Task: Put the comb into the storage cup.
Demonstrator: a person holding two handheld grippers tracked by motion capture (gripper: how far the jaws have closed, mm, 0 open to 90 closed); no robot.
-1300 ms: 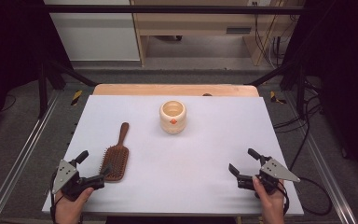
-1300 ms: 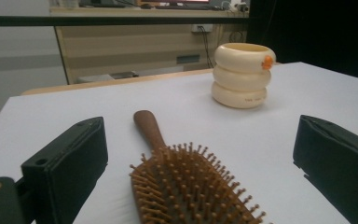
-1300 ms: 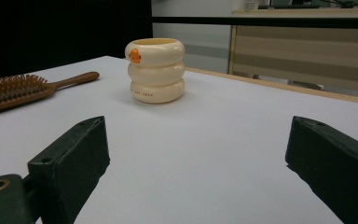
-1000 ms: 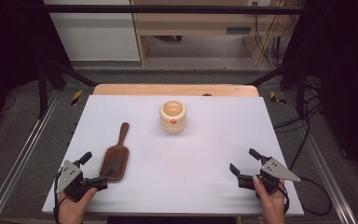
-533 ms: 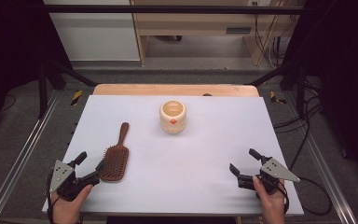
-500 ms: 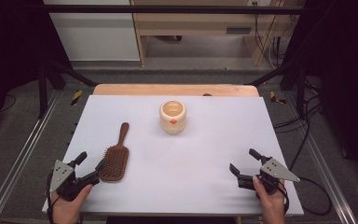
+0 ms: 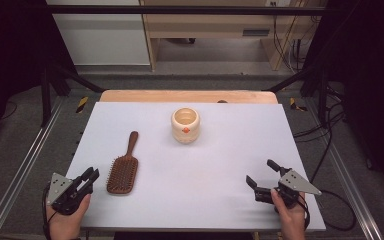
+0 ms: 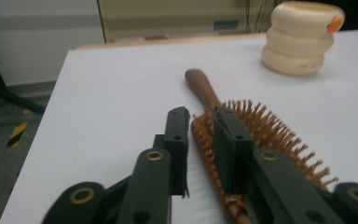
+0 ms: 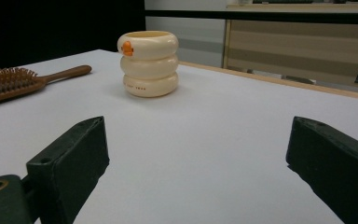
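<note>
Left gripper [image 7: 91, 176], jaws just narrowed yet grasping nothing, sits left of the untouched hairbrush [image 7: 122, 171]; right gripper [image 7: 261, 175] waits spread wide; pickup remains.

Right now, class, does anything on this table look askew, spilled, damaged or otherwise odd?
Nothing stands out. The hairbrush lies flat, bristles up, handle pointing away. The cream cup stands upright and apart from it, with nothing spilled. The left gripper, its jaws just narrowed, sits at the brush's near edge; no grip is visible.
</note>
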